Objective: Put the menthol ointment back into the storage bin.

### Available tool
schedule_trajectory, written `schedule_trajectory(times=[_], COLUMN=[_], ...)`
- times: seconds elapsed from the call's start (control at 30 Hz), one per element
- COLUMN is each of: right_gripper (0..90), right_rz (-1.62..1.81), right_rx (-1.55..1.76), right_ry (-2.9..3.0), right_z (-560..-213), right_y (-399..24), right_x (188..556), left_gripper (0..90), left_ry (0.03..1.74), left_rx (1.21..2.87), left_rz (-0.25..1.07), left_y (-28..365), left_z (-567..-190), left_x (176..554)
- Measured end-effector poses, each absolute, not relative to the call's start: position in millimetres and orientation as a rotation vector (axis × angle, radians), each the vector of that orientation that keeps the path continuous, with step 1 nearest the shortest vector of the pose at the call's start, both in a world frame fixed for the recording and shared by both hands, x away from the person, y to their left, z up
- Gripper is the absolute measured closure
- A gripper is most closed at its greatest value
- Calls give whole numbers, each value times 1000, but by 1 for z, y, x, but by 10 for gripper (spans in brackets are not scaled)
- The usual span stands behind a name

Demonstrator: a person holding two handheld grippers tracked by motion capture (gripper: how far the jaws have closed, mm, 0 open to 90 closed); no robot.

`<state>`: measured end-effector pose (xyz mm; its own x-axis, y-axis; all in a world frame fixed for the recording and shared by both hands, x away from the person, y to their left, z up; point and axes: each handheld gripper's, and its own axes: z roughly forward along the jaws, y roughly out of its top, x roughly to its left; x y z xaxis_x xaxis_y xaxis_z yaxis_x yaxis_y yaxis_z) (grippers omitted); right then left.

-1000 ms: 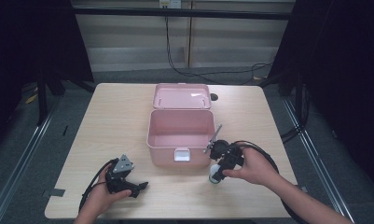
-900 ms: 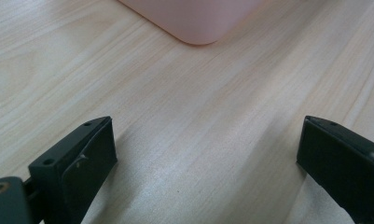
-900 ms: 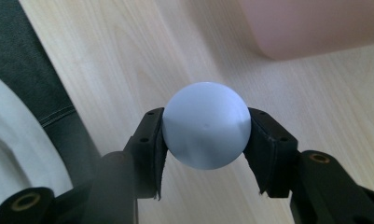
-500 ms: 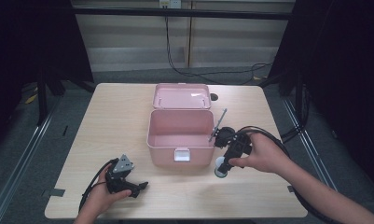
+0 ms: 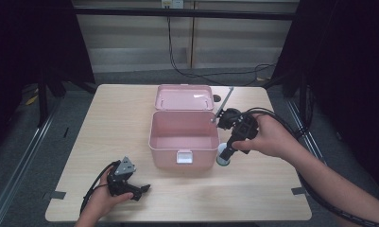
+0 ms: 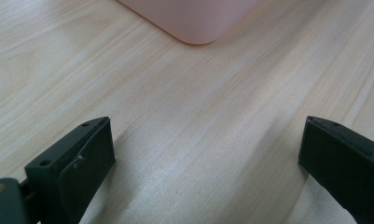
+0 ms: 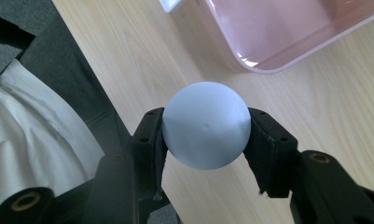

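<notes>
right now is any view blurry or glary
High view: sharp table, dark surroundings. Right gripper view: the ball is sharp, with glare on the pink box floor. Left gripper view: the jaws look soft, casting shadows on the wood.

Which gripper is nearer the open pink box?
Right. The right gripper, clamped on a pale ball, hangs beside the pink box; the left gripper rests farther off.

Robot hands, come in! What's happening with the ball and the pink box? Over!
Right gripper shut on ball, beside pink box. Left gripper open, on table. Box lid open, way clear.
</notes>
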<state>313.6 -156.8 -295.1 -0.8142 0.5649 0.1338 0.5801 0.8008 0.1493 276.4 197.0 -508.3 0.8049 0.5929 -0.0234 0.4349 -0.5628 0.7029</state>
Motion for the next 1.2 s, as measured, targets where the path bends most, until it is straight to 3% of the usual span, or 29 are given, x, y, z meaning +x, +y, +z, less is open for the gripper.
schedule_trajectory(times=[0.63, 1.2], right_gripper=[508, 507], right_rz=[-289, -305], right_rx=[-1036, -1275], right_ry=[-2899, -2825], right_z=[-265, -279], right_y=[-139, -124], right_x=[350, 387], left_gripper=[0, 0], left_ry=[747, 747], left_rx=[2273, 2273], left_rz=[280, 280], left_y=[196, 196], left_z=[-508, -508], left_x=[277, 277])
